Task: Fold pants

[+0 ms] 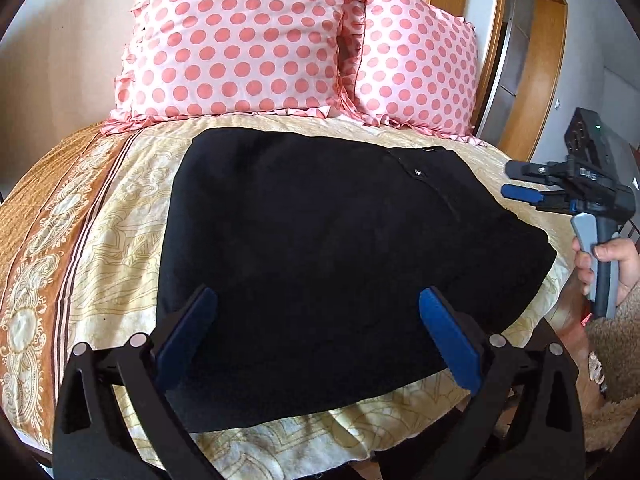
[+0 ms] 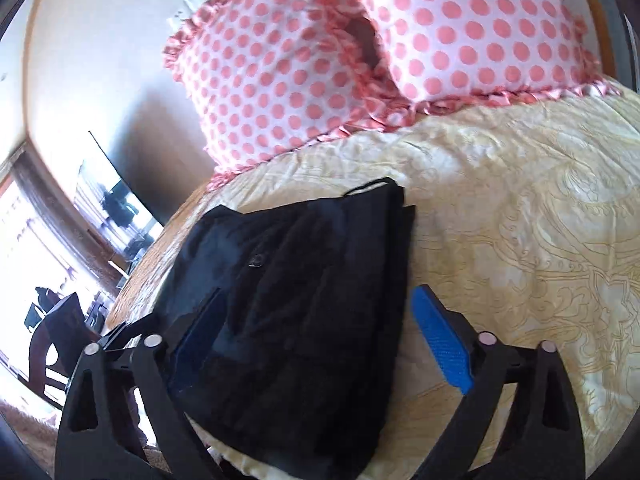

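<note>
Black pants point(image 1: 320, 240) lie folded into a thick bundle on the bed, with the waist button point(image 1: 418, 171) facing up at the far right. My left gripper point(image 1: 320, 304) hovers open over their near edge, its blue pads apart and nothing pinched. At the bundle's right end a hand point(image 1: 612, 256) holds my right gripper point(image 1: 508, 180), open and clear of the cloth. In the right wrist view the pants point(image 2: 288, 280) run away from me under the right gripper point(image 2: 316, 308). Its jaws stand wide, one blue pad over the cloth and the other over the bedspread.
Two pink polka-dot pillows point(image 1: 240, 40) point(image 1: 420, 68) lean at the head of the bed. The cream and orange bedspread point(image 1: 100, 220) shows on all sides of the pants. A wooden door frame point(image 1: 532, 60) stands right of the bed. A dark chair point(image 2: 52, 332) stands by a bright window.
</note>
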{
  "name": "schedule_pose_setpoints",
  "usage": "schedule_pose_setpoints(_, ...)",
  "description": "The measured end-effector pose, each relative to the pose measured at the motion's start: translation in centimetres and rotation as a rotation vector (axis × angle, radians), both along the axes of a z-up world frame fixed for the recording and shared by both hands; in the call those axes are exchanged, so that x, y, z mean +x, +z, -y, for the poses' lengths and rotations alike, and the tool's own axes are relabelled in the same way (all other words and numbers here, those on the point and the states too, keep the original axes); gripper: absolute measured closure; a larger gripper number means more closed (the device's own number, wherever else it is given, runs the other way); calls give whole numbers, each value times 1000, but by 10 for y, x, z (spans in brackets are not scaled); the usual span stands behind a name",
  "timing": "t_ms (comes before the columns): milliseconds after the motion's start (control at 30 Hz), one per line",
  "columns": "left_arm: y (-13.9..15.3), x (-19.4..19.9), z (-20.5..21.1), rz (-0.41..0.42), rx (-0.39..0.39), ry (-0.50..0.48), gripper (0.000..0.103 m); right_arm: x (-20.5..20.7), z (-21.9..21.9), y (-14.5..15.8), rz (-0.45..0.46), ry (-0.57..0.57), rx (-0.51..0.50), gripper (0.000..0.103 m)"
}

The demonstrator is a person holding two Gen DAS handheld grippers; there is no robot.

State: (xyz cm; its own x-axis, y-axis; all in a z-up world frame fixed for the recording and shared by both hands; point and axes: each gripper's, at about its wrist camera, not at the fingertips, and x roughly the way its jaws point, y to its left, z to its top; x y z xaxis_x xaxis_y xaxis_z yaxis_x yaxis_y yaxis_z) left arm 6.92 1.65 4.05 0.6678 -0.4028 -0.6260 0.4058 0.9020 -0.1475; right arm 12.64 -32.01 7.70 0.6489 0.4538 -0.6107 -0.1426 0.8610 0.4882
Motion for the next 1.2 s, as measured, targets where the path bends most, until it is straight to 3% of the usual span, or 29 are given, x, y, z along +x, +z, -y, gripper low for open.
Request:
schedule_pose_setpoints(67, 0, 0, 0, 3, -4, -3, 2, 13, 0, -9, -36, 3, -20, 23)
schedule_pose_setpoints(200, 0, -1, 1, 12, -4, 1, 2, 23, -6, -22, -87, 17, -47, 25)
schedule_pose_setpoints(300, -1, -2, 2, 19, -6, 1, 2, 27, -12, -24, -87, 43, -64, 35)
schedule_pose_setpoints(400, -1, -2, 2, 22, -8, 2, 2, 29, -17, -25, -73, 55, -101, 42)
schedule_pose_setpoints(533, -1, -2, 2, 23, -13, 2, 2, 24, -17, -21, -36, 62, -95, 64)
schedule_pose_setpoints(633, -1, -2, 2, 24, -12, 2, 2, 17, -29, -12, 26, 76, -170, 72)
schedule_pose_setpoints(867, -2, -1, 1, 25, -14, 7, 2, 4, -47, 4, 132, 145, -240, 74)
schedule_pose_setpoints(933, -2, -1, 1, 25, -13, 8, 2, 10, -44, 1, 90, 120, -243, 74)
schedule_pose_setpoints(1067, -2, 0, 1, 25, -14, 5, 2, 21, -24, -11, -3, 76, -133, 73)
schedule_pose_setpoints(1200, -2, 0, 0, 25, -15, 6, 2, 24, -20, -16, -45, 56, -126, 58)
